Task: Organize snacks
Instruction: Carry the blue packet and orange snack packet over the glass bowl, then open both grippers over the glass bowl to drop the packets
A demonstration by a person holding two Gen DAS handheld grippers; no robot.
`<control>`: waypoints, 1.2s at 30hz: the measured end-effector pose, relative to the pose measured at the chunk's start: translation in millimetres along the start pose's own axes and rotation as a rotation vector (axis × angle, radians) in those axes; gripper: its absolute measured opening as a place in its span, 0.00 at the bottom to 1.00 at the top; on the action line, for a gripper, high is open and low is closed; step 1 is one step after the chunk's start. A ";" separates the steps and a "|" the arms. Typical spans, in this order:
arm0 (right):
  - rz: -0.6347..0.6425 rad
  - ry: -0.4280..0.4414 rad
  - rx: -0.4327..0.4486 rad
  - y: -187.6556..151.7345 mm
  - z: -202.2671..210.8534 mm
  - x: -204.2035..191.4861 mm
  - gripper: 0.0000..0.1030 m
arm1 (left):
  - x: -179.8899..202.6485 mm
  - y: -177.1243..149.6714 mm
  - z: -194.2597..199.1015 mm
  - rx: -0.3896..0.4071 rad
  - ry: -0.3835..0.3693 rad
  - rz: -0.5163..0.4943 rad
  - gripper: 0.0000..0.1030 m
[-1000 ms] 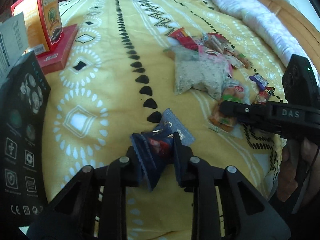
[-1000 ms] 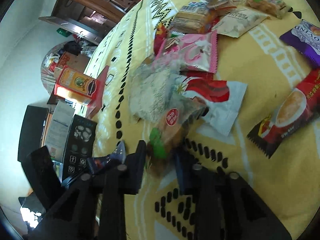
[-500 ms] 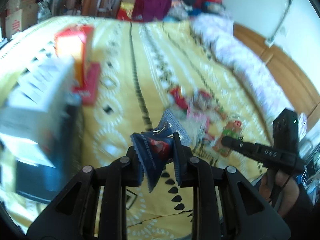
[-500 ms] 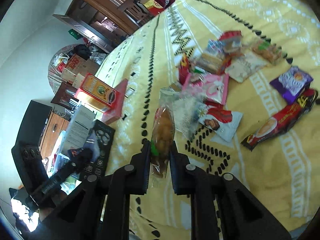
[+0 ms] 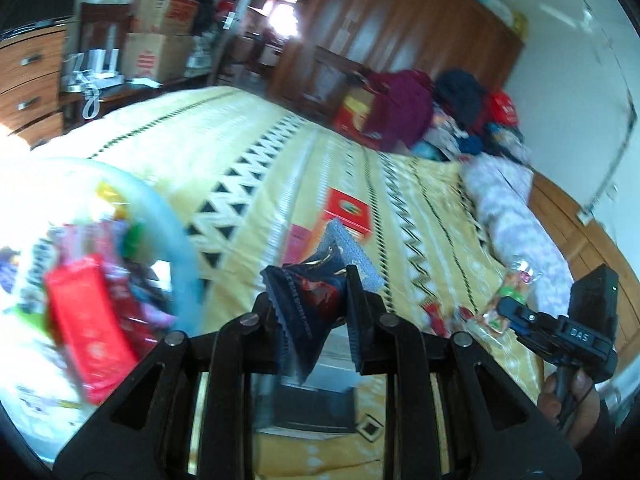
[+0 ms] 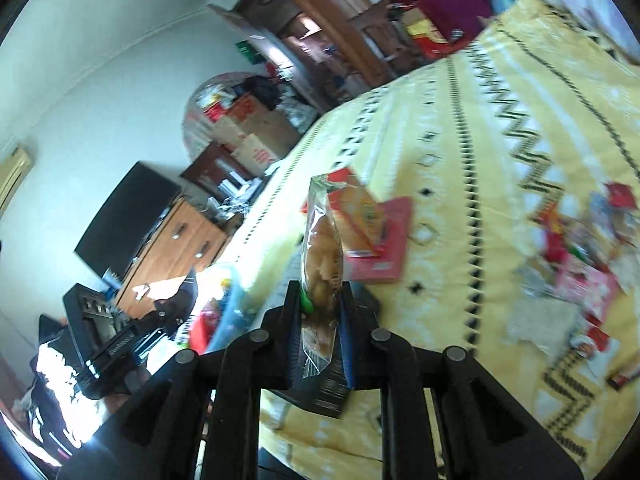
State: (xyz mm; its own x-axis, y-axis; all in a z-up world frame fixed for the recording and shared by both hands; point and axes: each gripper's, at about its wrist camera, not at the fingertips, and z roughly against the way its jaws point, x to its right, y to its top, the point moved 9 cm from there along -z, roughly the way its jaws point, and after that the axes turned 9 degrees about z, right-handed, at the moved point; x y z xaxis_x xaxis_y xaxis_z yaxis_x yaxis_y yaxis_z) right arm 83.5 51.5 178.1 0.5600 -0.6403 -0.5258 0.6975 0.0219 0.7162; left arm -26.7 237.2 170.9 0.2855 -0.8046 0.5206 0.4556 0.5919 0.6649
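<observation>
A crinkled dark-blue foil snack packet (image 5: pixel 308 300) is clamped in the left gripper (image 5: pixel 310 312), a clear-wrapped golden pastry (image 6: pixel 322 264) in the right gripper (image 6: pixel 320 312); many loose wrapped snacks (image 6: pixel 580 256) are left on the yellow patterned bedspread (image 6: pixel 460 152).

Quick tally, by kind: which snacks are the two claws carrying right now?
Dark blue foil packet, pinched in the left claw: 1
Clear packet of golden pastry, pinched in the right claw: 1
Total: 2
</observation>
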 end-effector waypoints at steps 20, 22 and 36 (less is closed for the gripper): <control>0.304 0.264 -0.337 -47.7 -227.3 -235.5 0.18 | -142.9 11.6 30.2 0.040 0.191 0.203 0.23; 0.317 0.264 -0.352 -50.9 -237.1 -240.6 0.22 | -149.7 11.4 32.0 0.044 0.195 0.222 0.25; 0.378 0.145 -0.277 -58.9 -168.4 -222.3 0.60 | -143.5 15.8 52.5 0.088 0.187 0.238 0.64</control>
State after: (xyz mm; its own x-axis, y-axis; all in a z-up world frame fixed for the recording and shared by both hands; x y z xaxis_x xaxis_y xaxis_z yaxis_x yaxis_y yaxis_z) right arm -6.8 321.8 175.6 0.8397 -0.4352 -0.3250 0.5150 0.4482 0.7307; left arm -104.7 364.4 134.8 0.5292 -0.6330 0.5651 0.2852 0.7599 0.5841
